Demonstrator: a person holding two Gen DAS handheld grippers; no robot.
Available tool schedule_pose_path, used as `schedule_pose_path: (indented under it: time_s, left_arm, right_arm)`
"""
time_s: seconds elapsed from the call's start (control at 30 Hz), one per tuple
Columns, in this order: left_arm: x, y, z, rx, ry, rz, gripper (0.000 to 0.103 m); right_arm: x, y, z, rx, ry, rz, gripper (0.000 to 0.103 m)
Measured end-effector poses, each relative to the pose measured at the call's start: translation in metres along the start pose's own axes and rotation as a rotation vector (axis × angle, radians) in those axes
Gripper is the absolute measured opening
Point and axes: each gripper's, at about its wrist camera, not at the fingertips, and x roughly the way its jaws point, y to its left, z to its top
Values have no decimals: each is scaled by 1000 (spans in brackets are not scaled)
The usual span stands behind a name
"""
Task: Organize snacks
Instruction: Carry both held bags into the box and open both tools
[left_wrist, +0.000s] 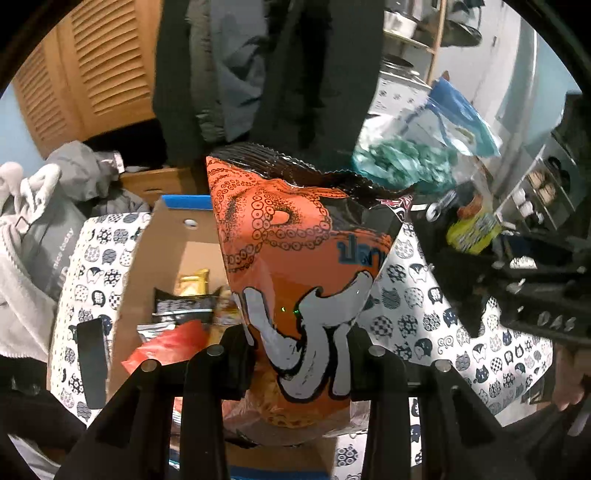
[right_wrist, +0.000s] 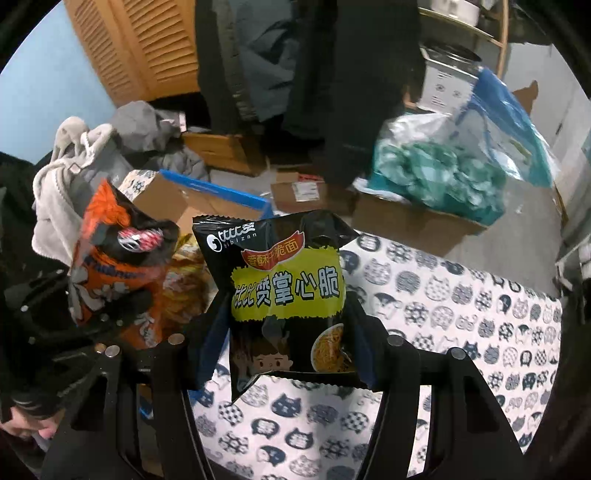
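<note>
My left gripper (left_wrist: 299, 354) is shut on an orange and black squid snack bag (left_wrist: 295, 251) and holds it upright over an open cardboard box (left_wrist: 147, 258) with several snack packs inside. The same bag (right_wrist: 110, 266) and the left gripper (right_wrist: 110, 310) show at the left of the right wrist view. My right gripper (right_wrist: 291, 343) is shut on a black and yellow noodle snack bag (right_wrist: 288, 291), held above the cat-print tablecloth (right_wrist: 443, 314). The right gripper (left_wrist: 491, 280) shows at the right of the left wrist view.
The cat-print cloth (left_wrist: 443, 314) covers the table. Behind it stand a cardboard box with a blue-green bag (right_wrist: 436, 173), dark hanging coats (right_wrist: 332, 74), a pile of grey clothes (right_wrist: 92, 155) and a wooden louvred door (right_wrist: 147, 48). A shelf unit (left_wrist: 535, 192) stands at the right.
</note>
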Motion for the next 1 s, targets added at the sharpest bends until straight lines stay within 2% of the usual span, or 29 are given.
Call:
schedule_pose_path:
  time_s: [0.37, 0.77, 0.87, 0.93, 1.0]
  left_arm:
    - [15, 56, 10, -91, -4, 80, 37]
    - [40, 93, 6, -194, 74, 110, 39]
    - [36, 94, 5, -198, 68, 106, 49]
    - [30, 91, 5, -183, 45, 127, 64]
    - [25, 88, 5, -166, 28, 139, 68]
  right_arm:
    - [50, 50, 25, -40, 60, 29, 59]
    - [79, 85, 43, -77, 76, 68, 61]
    - [77, 87, 43, -90, 65, 68, 64]
    - [74, 87, 43, -94, 63, 75, 64]
    - [70, 87, 43, -100, 52, 76, 64]
